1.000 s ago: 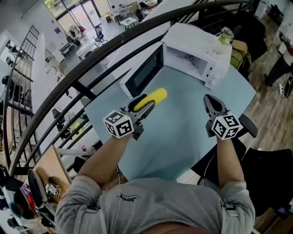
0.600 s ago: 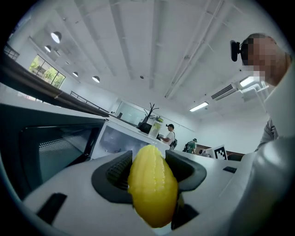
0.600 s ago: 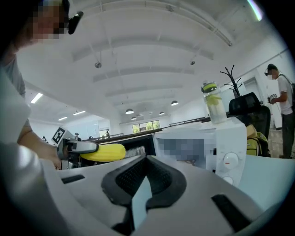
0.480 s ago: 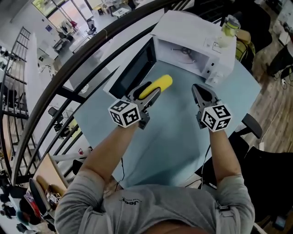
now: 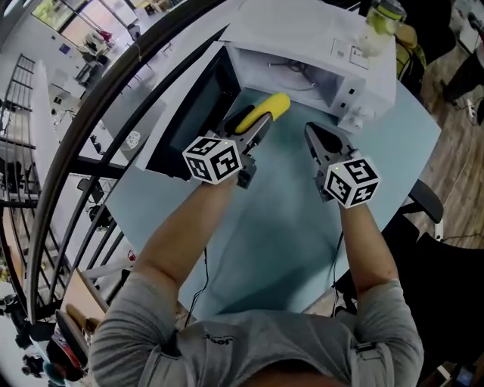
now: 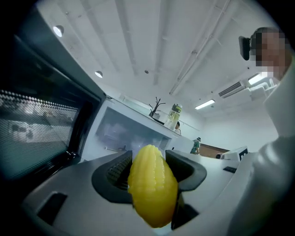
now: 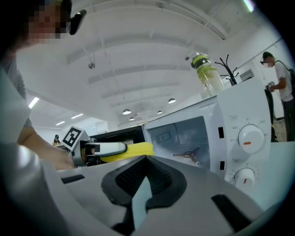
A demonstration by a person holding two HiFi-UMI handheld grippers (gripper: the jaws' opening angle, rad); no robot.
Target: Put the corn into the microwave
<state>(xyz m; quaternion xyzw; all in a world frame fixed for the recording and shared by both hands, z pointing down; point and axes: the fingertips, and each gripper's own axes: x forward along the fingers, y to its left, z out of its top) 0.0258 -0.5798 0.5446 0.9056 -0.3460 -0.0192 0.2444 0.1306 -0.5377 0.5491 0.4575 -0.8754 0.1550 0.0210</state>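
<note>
The pale blue table (image 5: 281, 227) is carrying a white microwave (image 5: 302, 30) at its far edge, and the microwave's dark door (image 5: 189, 121) is hanging wide open to the left, leaving the cavity facing the person. The left gripper (image 5: 259, 119) is reaching level toward that opening, its jaws standing partway apart and pressing on either side of the yellow corn (image 5: 266, 110). The right gripper (image 5: 310, 131) is pointing the same way just beside it, above the table in front of the control panel, its jaws brought together on nothing. The corn is lying with its long axis along the left gripper's jaws, its free rounded end sticking out past the fingertips and pointing away from the person at the cavity. That end is sitting right at the cavity's front lip, and whether it is crossing the lip cannot be told. A clear bottle (image 5: 380, 23) is standing on top of the microwave near its right side. Compared with a second ago, both grippers are lying closer to the microwave, and the corn, then over the middle of the table, is now at the cavity's mouth.
</note>
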